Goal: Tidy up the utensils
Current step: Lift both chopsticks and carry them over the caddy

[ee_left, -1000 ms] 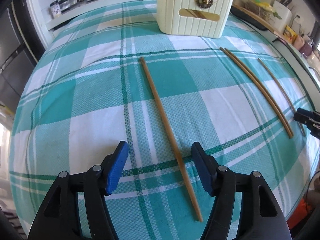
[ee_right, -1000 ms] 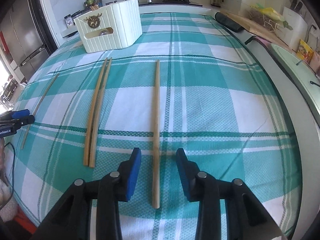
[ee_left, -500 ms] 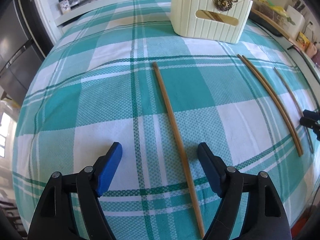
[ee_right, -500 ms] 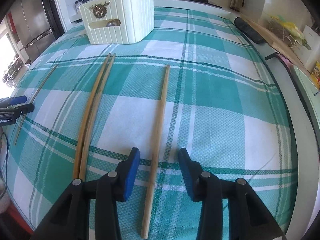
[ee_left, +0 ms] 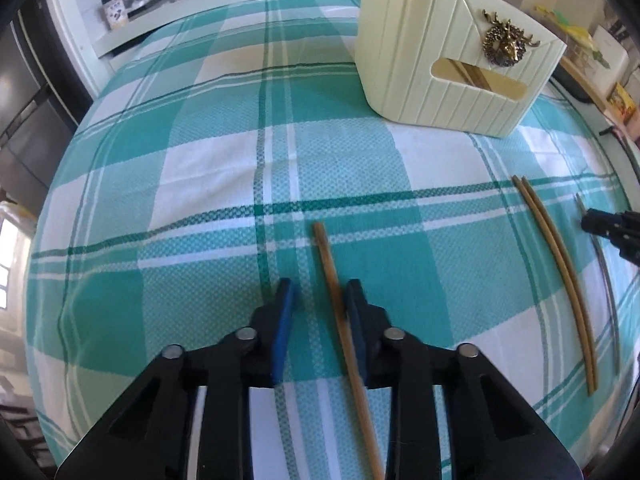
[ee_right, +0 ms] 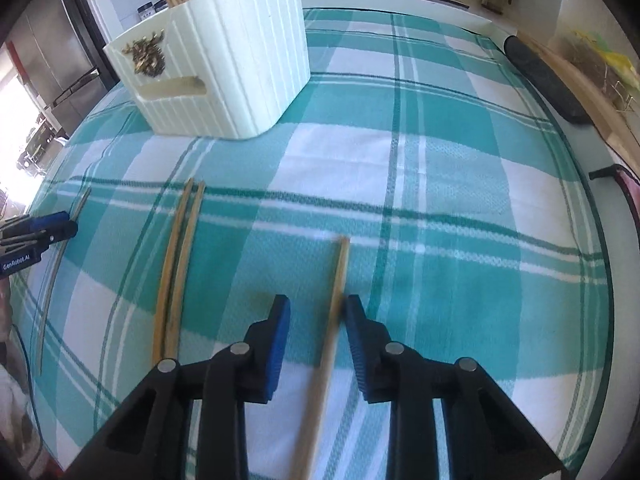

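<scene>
Each gripper straddles a single wooden chopstick lying on the teal plaid cloth. My left gripper point(ee_left: 320, 292) is open, narrowed, with its chopstick point(ee_left: 332, 272) against the right finger. My right gripper point(ee_right: 316, 308) is open, its chopstick point(ee_right: 340, 268) touching the right finger. A pair of chopsticks point(ee_left: 560, 276) lies between the two grippers, also in the right wrist view point(ee_right: 180, 256). A cream ribbed utensil holder point(ee_left: 448, 48) stands farther back, also in the right wrist view point(ee_right: 224, 64), with sticks inside.
A thin dark stick lies under each opposite gripper in the left wrist view point(ee_left: 600, 264) and right wrist view point(ee_right: 56, 272). A long dark object point(ee_right: 544, 80) lies at the cloth's far right edge. Spice jars point(ee_left: 128, 4) and a stove stand behind.
Both grippers have moved forward along their chopsticks toward the holder and dropped closer to the cloth. Both jaws have narrowed around their chopsticks.
</scene>
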{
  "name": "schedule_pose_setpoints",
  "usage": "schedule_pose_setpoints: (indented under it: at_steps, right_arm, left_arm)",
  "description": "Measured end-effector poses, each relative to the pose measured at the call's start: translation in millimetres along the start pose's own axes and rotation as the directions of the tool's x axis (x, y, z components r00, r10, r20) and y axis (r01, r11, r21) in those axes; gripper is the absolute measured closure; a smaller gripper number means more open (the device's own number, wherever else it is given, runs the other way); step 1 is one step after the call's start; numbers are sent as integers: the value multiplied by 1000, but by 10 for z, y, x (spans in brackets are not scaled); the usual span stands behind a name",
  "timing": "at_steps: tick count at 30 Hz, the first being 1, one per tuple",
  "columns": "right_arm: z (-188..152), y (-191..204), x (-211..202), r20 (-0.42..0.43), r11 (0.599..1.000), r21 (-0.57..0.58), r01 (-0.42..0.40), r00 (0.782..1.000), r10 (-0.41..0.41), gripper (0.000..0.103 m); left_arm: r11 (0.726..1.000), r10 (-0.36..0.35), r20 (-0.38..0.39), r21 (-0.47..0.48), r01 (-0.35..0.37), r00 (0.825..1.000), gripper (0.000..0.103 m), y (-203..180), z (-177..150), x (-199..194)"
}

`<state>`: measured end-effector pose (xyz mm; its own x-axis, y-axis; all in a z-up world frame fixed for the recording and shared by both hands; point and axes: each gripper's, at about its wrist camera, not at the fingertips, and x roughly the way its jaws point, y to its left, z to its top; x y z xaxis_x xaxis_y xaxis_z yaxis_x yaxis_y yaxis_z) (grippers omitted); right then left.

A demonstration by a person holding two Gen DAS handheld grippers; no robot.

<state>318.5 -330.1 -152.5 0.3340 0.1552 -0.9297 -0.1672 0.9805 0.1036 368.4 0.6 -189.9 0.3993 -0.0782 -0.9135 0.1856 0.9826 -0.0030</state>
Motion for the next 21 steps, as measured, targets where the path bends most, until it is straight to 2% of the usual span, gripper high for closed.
schedule_pose_setpoints:
  at_steps: [1,5,7,10,15,21]
  right_arm:
    - [59,-19,32,-1,1000,10,-1,1000,1,97]
    - [202,-134,63,13,996,83,-46,999,45,97]
    - [201,-150,-77,72,993,98,-71,995,64,97]
    - [158,-101,-462,180,990,89,-113,979,96,97]
    - [17,87,-1243,340,989,27,-144,932,127,97]
    - [-180,291,-1945,468,991,-40,-129,874,133,97]
  left_arm:
    - [1000,-13,1,-1,13,1000,98,9,28,12]
    - [998,-65,52,-22,66,997,99,74,53,-99]
    - [997,-75,106,-27,78,992,100,94,52,-290]
    - [995,-89,196,-25,96,977,100,100,33,-673]
    - [993,-116,328,7,120,938,99,66,-63,-1333]
    - [988,-150,456,28,154,877,99,32,-203,-1955]
